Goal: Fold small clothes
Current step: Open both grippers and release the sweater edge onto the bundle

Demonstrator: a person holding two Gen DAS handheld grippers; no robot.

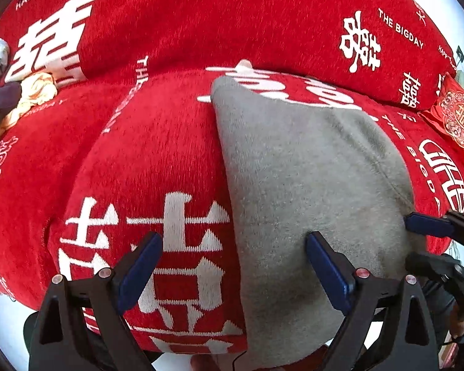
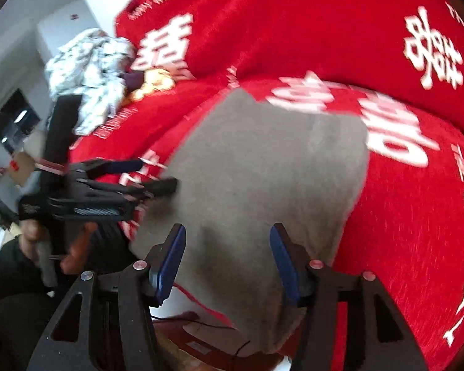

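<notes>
A grey garment lies flat on a red sofa cushion with white characters; its near end hangs over the front edge. It also shows in the right wrist view. My left gripper is open and empty, straddling the garment's left edge close above it. My right gripper is open and empty over the garment's near part. The right gripper's fingers show at the garment's right edge in the left wrist view. The left gripper shows at its left edge in the right wrist view.
A pile of other clothes, white patterned, yellow and dark, lies at the sofa's far left end; it also shows in the left wrist view. A red embroidered cushion sits at the right. The red backrest rises behind.
</notes>
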